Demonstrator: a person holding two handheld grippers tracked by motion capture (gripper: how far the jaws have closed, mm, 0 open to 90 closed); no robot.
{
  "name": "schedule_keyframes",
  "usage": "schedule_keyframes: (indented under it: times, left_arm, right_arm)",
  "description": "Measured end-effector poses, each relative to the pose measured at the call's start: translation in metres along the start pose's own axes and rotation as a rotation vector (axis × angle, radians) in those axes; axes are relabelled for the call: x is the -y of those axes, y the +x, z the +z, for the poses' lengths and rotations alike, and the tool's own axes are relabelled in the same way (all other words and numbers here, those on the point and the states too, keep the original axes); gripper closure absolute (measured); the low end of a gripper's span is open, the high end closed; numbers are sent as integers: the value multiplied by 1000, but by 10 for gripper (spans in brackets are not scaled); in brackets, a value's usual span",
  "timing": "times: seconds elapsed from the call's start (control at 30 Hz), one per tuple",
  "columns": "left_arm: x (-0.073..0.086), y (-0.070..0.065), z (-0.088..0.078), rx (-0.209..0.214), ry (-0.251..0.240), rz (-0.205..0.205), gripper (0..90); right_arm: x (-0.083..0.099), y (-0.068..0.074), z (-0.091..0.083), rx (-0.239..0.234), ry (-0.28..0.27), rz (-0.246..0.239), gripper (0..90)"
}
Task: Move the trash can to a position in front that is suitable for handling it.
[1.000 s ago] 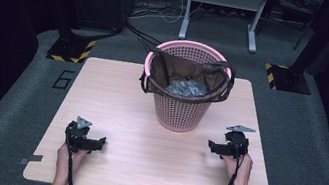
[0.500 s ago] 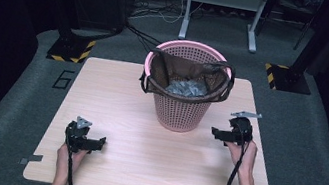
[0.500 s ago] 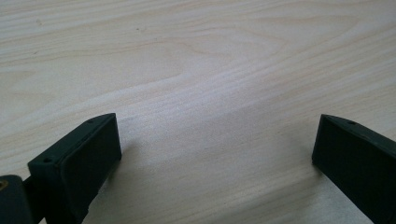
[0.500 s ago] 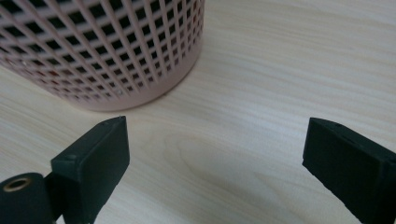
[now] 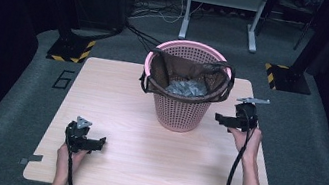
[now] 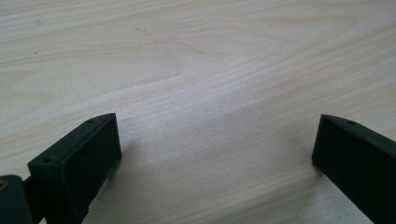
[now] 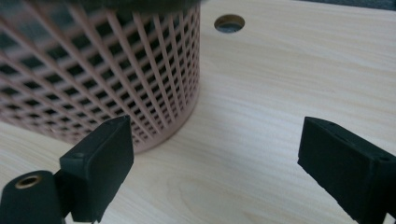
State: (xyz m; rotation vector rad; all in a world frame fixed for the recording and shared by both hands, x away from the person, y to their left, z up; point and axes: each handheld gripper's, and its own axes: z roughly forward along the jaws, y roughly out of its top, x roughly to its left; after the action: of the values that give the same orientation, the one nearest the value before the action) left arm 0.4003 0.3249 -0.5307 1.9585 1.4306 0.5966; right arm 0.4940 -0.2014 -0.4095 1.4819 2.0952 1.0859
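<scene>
A pink mesh basket (image 5: 181,109) stands at the back middle of the wooden table (image 5: 121,95). A dark brown bag (image 5: 183,73) lines it, with grey stuff (image 5: 186,87) inside. My right gripper (image 5: 219,118) is raised just right of the basket, jaws wide apart and pointing at its side. In the right gripper view the basket wall (image 7: 107,79) is close ahead of the open right gripper (image 7: 210,154). My left gripper (image 5: 101,142) rests low near the table's front left, open. The left gripper view has the left gripper (image 6: 215,144) over bare wood.
A round hole (image 7: 229,23) sits in the tabletop beyond the basket. Grey floor surrounds the table, with a metal stand (image 5: 221,11) behind and yellow-black striped bases (image 5: 71,49) at both sides. Cables trail from both grippers toward the front edge.
My right gripper has moved forward and up toward the basket's right side. The left gripper has stayed in place.
</scene>
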Motion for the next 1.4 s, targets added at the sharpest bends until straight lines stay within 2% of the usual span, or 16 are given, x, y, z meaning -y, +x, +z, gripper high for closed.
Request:
schedule_keyframes:
  times: [0.07, 0.13, 0.33, 0.5, 0.67, 0.8, 1.0, 1.2, 1.4]
  left_arm:
    - [0, 0, 0, 0, 0, 0, 10]
    - [0, 0, 0, 0, 0, 0, 10]
    - [0, 0, 0, 0, 0, 0, 10]
    - [0, 0, 0, 0, 0, 0, 11]
    - [0, 0, 0, 1, -1, 0, 12]
    - [0, 0, 0, 1, -1, 0, 12]
    - [0, 0, 0, 1, -1, 0, 12]
    - [0, 0, 0, 0, -1, 0, 12]
    - [0, 0, 0, 1, -1, 0, 12]
  right_arm:
    - [-7, -1, -3, -12, -10, 13, 102]
    - [-14, -3, -6, -53, -35, 41, 104]
    - [-33, -4, -14, -15, -34, 22, 109]
    - [-46, -9, -21, 24, -28, 25, 107]
    - [-51, -13, -28, 49, -29, 33, 112]
    - [-54, -20, -40, 76, -54, 44, 124]
    - [-66, -21, -55, 62, -97, 63, 127]
    - [-81, -14, -64, 51, -131, 55, 124]
    - [-97, -6, -69, 19, -171, 61, 144]
